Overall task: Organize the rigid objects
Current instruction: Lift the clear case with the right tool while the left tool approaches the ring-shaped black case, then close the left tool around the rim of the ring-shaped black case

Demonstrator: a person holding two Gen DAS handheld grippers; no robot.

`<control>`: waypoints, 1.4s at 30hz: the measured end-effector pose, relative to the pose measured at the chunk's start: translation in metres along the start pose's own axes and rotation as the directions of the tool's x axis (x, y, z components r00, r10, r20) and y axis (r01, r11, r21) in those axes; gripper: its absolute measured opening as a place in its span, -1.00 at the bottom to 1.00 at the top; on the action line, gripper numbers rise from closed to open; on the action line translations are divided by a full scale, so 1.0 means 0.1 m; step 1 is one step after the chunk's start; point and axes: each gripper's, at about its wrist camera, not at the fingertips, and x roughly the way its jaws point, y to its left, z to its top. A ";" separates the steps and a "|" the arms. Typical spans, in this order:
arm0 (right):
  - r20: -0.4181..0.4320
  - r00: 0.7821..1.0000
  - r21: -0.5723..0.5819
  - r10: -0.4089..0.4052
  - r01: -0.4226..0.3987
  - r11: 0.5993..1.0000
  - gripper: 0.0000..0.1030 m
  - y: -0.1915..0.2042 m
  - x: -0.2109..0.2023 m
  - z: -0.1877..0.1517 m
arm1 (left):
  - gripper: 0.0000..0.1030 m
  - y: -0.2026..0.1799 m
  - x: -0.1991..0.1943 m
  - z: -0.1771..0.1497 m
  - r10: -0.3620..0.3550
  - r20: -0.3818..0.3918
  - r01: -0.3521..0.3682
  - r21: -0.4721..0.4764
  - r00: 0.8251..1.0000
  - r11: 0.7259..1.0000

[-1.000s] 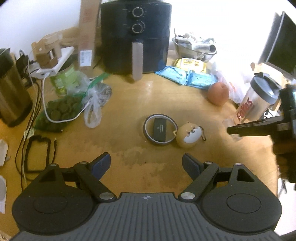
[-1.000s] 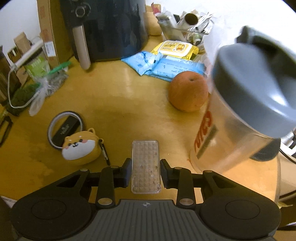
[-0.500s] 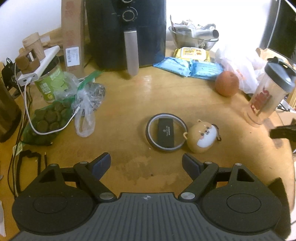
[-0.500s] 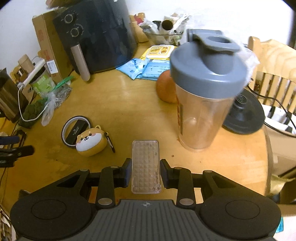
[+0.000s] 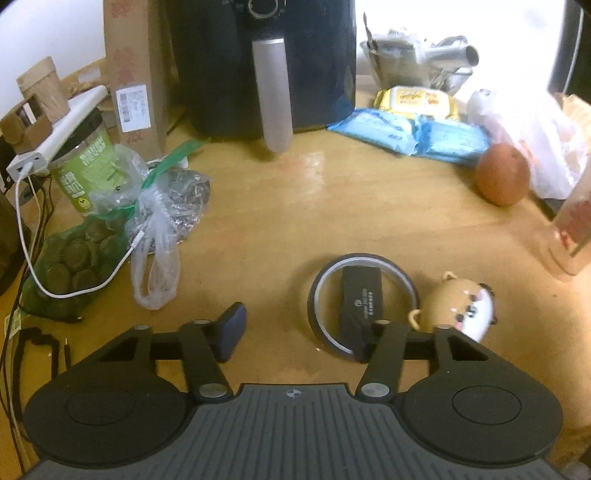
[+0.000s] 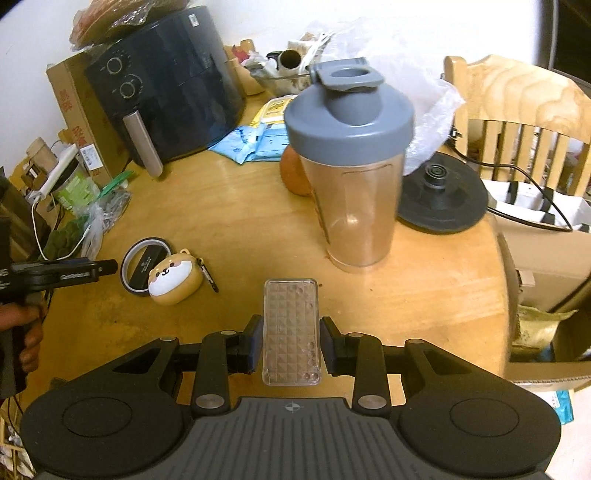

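The clear studded case (image 6: 291,332), low centre of the right wrist view, sits clamped in the right gripper (image 6: 291,341) for carrying, while the left gripper (image 5: 301,330), jaws just narrowing on nothing, nears the tape ring (image 5: 364,299).

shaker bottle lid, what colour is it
Grey; the shaker bottle lid shows best in the right wrist view.

Round wooden table (image 6: 424,295), wooden chair (image 6: 517,110), white wall (image 6: 37,29)

You get warm, dim indoor light with blown-out white glare along the top right of both views. The tabletop (image 5: 332,206) shows a soft sheen. Fisheye bending curves the edges, and the shaker bottle (image 5: 570,236) smears at the left view's right edge.
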 end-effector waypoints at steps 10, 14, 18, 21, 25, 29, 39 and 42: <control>0.014 1.000 0.051 -0.024 0.023 0.998 -0.31 -0.14 -0.11 -0.11 | -0.88 -0.07 0.24 0.06 -0.015 -0.050 0.017 0.039 0.999 0.999; 0.018 1.000 0.064 -0.023 0.021 0.998 -0.31 -0.16 -0.14 -0.12 | -0.99 -0.05 0.22 0.10 0.023 -0.033 -0.022 0.037 0.999 0.999; 0.021 1.000 0.069 -0.018 0.017 0.997 -0.31 -0.15 -0.15 -0.14 | -0.99 -0.04 0.11 0.18 0.012 -0.003 -0.012 0.032 1.000 0.999; 0.022 1.000 0.069 -0.011 0.009 0.998 -0.31 -0.14 -0.16 -0.14 | -0.99 -0.03 0.04 0.21 0.003 0.015 -0.004 0.025 1.000 1.000; 0.022 1.000 0.067 0.001 -0.003 0.998 -0.31 -0.10 -0.17 -0.14 | -0.99 0.00 0.04 0.20 -0.002 0.017 0.002 0.024 1.000 1.000; 0.022 1.000 0.063 0.012 -0.014 0.998 -0.31 -0.07 -0.17 -0.15 | -0.80 0.06 0.02 0.17 -0.044 0.028 0.043 0.005 0.999 0.999; 0.008 1.000 0.068 0.018 -0.019 0.998 -0.31 -0.09 -0.21 -0.23 | -0.46 0.16 0.26 0.10 -0.090 -0.045 0.088 -0.049 0.995 0.995; 0.008 1.000 0.073 0.013 -0.014 0.997 -0.31 -0.12 -0.23 -0.23 | -0.47 0.13 0.33 0.11 -0.108 -0.059 0.105 -0.058 0.992 0.993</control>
